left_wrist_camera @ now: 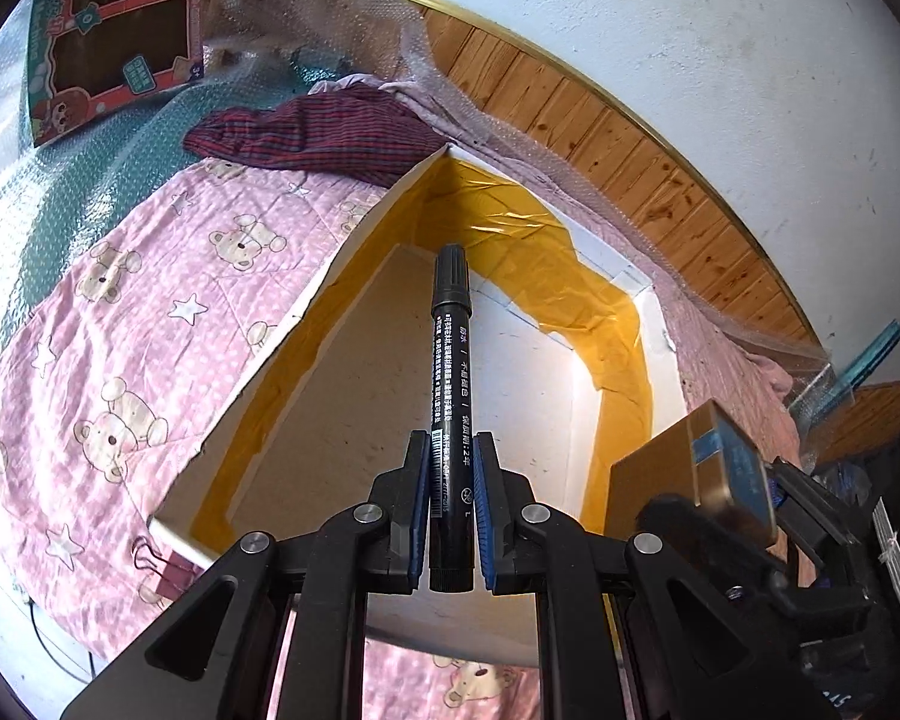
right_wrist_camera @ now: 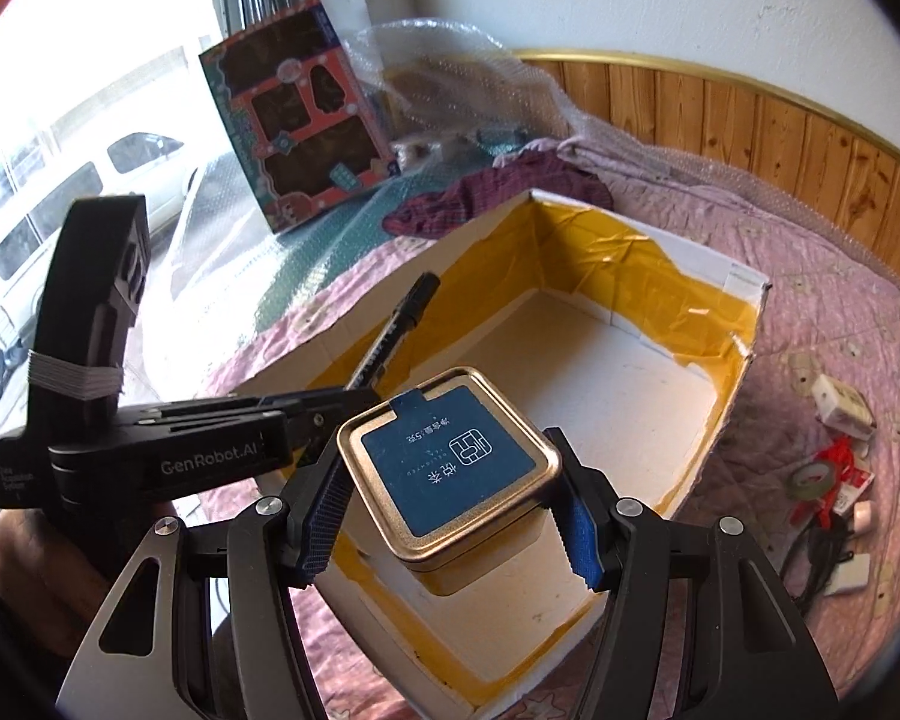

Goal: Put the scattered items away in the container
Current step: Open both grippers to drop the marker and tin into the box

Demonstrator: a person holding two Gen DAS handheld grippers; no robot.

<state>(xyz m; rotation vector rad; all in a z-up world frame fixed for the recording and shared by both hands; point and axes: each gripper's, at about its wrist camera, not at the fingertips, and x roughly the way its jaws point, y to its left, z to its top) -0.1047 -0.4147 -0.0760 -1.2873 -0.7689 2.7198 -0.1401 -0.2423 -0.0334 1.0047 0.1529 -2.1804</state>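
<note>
Black marker: slim cylindrical barrel, capped, white printed text and a barcode along its length. Left gripper is clamped on the lower barrel between blue ribbed pads; the marker sticks out forward along the fingers and hangs over the open box, cap toward the far corner. In the right wrist view the same marker angles up over the box's left wall.

Gold tin: square, rounded corners, brushed-metal sides, dark blue label with white print on the lid. Right gripper grips it by two opposite sides, pads pressed on the walls, lid tilted toward the camera. The tin is held above the near end of the box, not touching the floor. From the left wrist it shows at lower right.

Box: shallow white cardboard, rectangular, ragged cut edges, glossy wrinkled yellow-brown tape lining the inner walls. Floor is bare.

Box sits on a pink quilted cover with bear and star print. Crumpled plaid red-purple cloth touches the far corner. Bubble wrap and a toy package lie behind. Small clutter lies on the cover right of the box. Wood panelling runs under a white wall.
</note>
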